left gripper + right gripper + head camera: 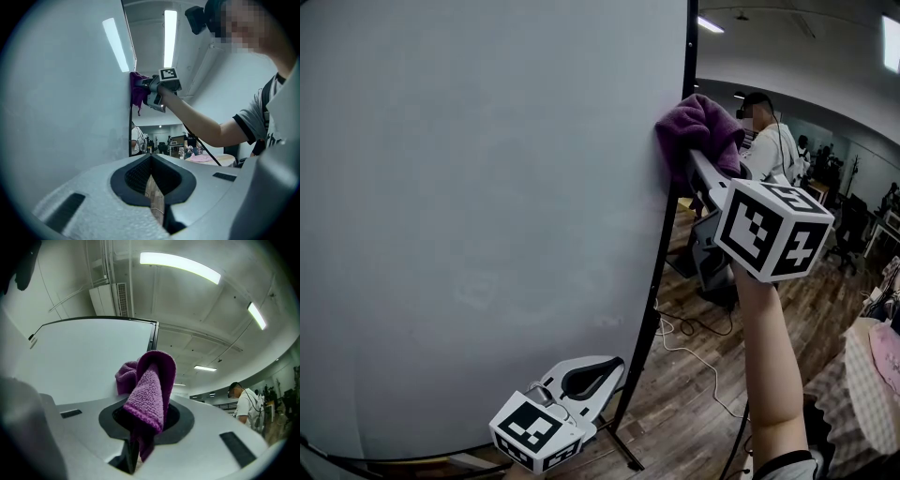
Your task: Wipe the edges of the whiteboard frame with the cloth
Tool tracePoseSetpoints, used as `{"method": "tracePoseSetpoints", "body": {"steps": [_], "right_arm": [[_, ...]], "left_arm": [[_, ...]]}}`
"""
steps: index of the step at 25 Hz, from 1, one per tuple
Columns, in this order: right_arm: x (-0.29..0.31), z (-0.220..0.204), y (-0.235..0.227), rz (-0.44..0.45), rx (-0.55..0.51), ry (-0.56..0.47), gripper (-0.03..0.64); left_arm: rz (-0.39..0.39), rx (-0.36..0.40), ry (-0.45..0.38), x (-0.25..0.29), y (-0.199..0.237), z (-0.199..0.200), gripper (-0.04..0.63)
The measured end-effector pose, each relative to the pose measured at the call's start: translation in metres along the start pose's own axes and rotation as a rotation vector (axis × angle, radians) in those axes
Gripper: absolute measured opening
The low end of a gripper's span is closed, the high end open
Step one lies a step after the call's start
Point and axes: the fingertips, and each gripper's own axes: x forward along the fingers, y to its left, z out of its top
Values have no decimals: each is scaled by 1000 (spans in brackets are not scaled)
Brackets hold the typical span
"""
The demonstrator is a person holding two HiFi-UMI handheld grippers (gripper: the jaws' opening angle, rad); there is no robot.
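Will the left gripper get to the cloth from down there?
Probably not without rising: the left gripper sits low beside the board, the cloth high up in the right gripper. Nothing blocks the way.

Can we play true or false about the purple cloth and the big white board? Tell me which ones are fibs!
1. The cloth is purple. True.
2. The left gripper holds the cloth. False: the right gripper is shut on it, and the left one holds nothing.
3. The cloth is up against the black frame on the right side of the whiteboard. True.
4. The left gripper is raised higher than the right one. False: it hangs low, near the bottom of the board.
5. The floor is green carpet. False: it is brown wood.
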Motion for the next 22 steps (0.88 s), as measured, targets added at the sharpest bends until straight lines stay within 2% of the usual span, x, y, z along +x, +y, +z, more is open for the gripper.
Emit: {"method": "tracePoseSetpoints", "body": {"steps": [22], "right_arm": [[-16, -54, 6, 10, 40, 56, 64]], "left_arm": [[-5, 3, 20, 3, -6, -13, 15]]}}
